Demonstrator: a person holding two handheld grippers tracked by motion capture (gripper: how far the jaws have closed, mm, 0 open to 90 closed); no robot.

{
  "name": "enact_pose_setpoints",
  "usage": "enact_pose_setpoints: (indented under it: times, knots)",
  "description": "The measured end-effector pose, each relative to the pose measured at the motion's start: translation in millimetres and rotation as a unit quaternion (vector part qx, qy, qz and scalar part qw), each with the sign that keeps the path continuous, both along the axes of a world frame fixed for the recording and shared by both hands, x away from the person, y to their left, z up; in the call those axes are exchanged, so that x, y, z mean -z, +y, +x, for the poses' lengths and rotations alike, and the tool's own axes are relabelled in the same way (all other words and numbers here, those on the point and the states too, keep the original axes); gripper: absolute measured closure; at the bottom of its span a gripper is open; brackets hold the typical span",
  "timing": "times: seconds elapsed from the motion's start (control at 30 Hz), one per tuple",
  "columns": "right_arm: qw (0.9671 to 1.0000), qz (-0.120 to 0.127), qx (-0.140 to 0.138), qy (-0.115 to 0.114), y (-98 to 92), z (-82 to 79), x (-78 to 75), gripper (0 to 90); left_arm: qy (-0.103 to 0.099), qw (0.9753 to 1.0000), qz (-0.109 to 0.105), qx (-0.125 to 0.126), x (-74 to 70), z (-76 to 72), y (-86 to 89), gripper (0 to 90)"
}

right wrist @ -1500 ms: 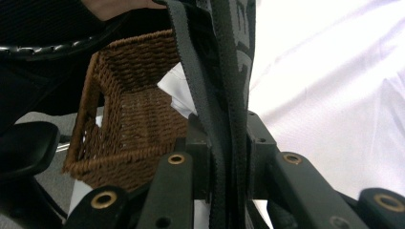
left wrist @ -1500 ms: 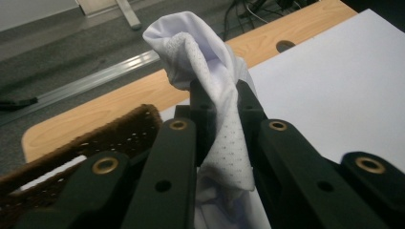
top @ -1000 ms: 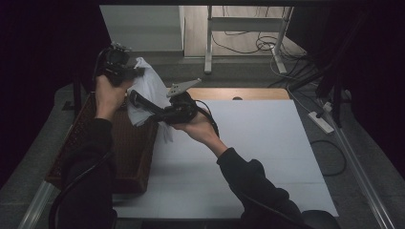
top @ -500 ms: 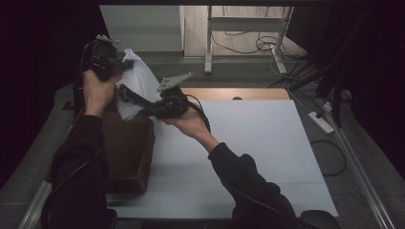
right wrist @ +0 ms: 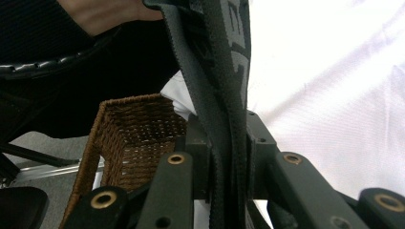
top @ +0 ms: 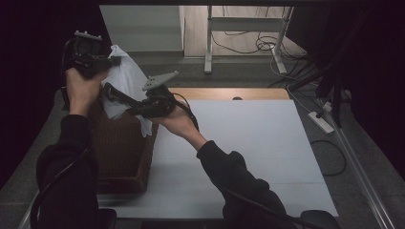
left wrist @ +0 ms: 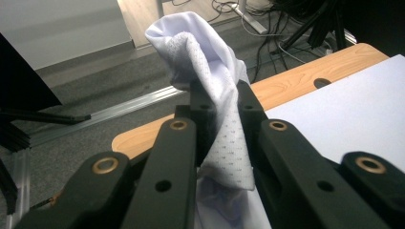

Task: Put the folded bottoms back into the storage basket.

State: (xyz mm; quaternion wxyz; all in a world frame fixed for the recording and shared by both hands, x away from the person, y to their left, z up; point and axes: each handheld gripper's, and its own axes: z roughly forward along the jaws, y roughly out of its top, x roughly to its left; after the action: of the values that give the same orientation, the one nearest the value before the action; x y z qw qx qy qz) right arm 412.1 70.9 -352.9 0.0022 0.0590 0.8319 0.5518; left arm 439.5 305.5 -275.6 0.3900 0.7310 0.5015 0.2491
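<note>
A white garment [top: 125,81] of thin, finely dotted mesh fabric is seen held up above a brown woven basket [top: 120,143], which stands at the left edge of the desk [top: 239,143]. The left gripper [top: 90,53] is raised highest; in the left gripper view its black jaws are closed narrow on a bunched fold of the white cloth [left wrist: 217,95], which rises crumpled above the jaw tips and hangs down between the arms. The right gripper [top: 122,95] is held lower and beside it, a grey three-cornered plate [top: 160,80] on top; in the right gripper view the jaws are clamped on a dark ribbed elastic band [right wrist: 224,95] with pale lettering, cut off and unreadable. Behind that band a broad smooth white expanse of the garment is seen, overexposed. The basket's wicker weave [right wrist: 138,138] is noted as coarse and rectangular; a bit of white cloth lies at its far rim, the rest of the interior being dim. The desk is covered by a white sheet, with a wooden strip at the far edge. The person's dark sleeves are partly lost in shadow.
</note>
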Motion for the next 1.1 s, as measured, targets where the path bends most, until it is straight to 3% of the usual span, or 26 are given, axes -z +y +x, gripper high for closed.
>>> enact_pose_setpoints:
  times: [0.17,0.37,1.1]
  knots:
    - [1.0000,-0.005,0.000,0.000,13.1,-3.9,5.8,76.9,0.005,1.0000,0.000,-0.002,6.6,-1.5,9.1,82.0]
    - [0.9998,-0.018,-0.002,-0.001,27.3,-8.6,15.4,76.9,0.015,0.9997,0.017,0.000,18.1,-2.3,14.6,81.9]
    - [0.9987,-0.048,0.010,0.012,49.3,-13.9,65.5,76.8,0.054,0.9985,0.012,-0.002,74.2,2.3,29.6,81.6]
